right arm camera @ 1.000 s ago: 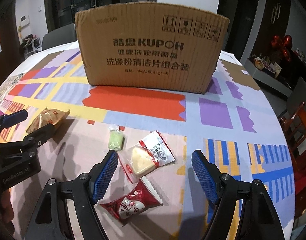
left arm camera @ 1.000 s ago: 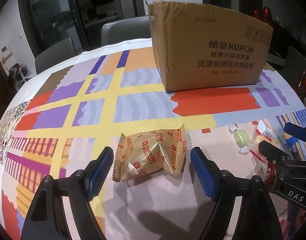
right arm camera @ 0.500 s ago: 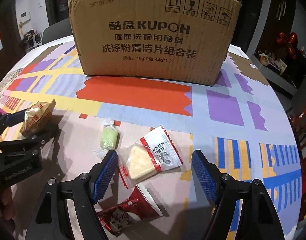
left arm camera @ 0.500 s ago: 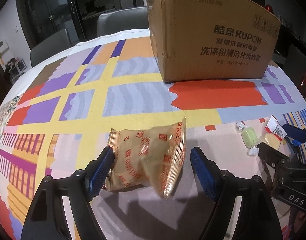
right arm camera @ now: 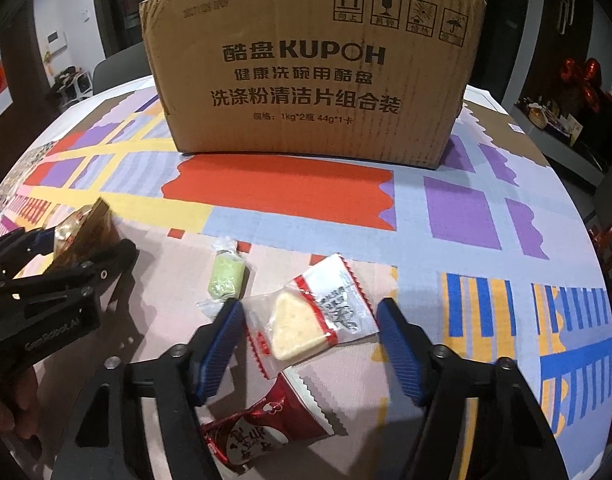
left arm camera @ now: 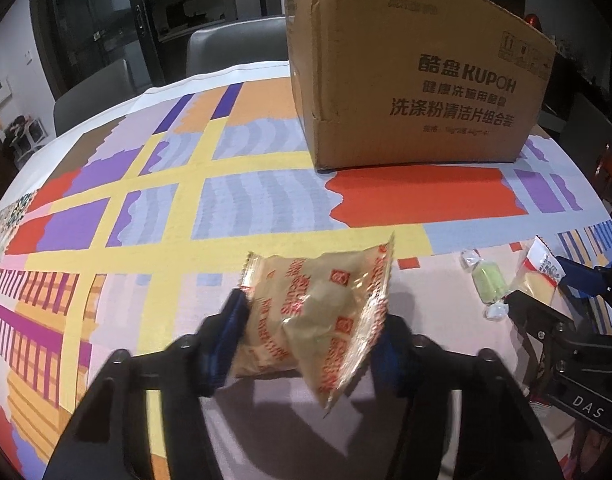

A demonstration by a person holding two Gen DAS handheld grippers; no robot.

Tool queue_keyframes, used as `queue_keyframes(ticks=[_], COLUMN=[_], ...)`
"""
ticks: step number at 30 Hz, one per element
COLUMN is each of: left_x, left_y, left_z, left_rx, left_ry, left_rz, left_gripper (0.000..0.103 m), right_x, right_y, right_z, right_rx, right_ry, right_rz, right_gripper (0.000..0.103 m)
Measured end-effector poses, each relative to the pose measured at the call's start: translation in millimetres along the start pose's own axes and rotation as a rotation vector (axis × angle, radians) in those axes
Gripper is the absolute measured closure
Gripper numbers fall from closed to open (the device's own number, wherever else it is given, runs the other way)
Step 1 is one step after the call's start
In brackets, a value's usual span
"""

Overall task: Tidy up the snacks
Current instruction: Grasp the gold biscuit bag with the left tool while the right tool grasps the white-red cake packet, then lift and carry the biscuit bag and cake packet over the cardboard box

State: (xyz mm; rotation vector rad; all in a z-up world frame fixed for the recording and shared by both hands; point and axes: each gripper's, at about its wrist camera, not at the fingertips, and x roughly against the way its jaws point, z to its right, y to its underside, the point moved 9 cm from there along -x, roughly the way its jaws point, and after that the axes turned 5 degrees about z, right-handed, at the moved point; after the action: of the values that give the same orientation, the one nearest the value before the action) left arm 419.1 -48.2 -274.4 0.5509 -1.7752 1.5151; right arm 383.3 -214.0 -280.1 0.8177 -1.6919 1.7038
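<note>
While its jaws close, left gripper (left arm camera: 308,334) pinches the gold biscuit packet (left arm camera: 318,316), prob. just off the tablecloth (left arm camera: 234,208). Right gripper (right arm camera: 310,344) closing round clear cracker packet (right arm camera: 310,316), pads not yet pressing.

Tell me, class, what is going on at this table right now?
A person holds a claw in each hand, sorting snacks by a cardboard box. The left claw is closing on a gold packet, its pads already against it. The right claw is closing around a clear-wrapped wedge, right pad not yet touching. A green candy and a red packet lie nearby.
</note>
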Motion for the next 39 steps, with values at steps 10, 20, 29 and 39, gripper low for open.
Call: queue_keyframes(ticks=[10,20,29,39], left_x=[4,10,19,31], left_y=[1,0,-6,-15], left_z=[3,4,5,4], left_rx=[-0.014,-0.005,-0.005,-0.008], left_ry=[-0.004,-0.003,-0.006,-0.007], left_rz=[0.005,0.012,0.030,0.048], left_gripper=[0.063,0.064,0.065,0.065], right_x=[3,8,12,23], right_y=[1,-4,-7,-17], right_z=[-2,-4,-3,0], right_rx=[0.006,0.012,0.007,0.006], right_ry=[-0.011,-0.019,-0.022,-0.021], right_rz=[0.009,0.021,0.033,0.059], right_gripper=[0.053,0.068,0.070,0.070])
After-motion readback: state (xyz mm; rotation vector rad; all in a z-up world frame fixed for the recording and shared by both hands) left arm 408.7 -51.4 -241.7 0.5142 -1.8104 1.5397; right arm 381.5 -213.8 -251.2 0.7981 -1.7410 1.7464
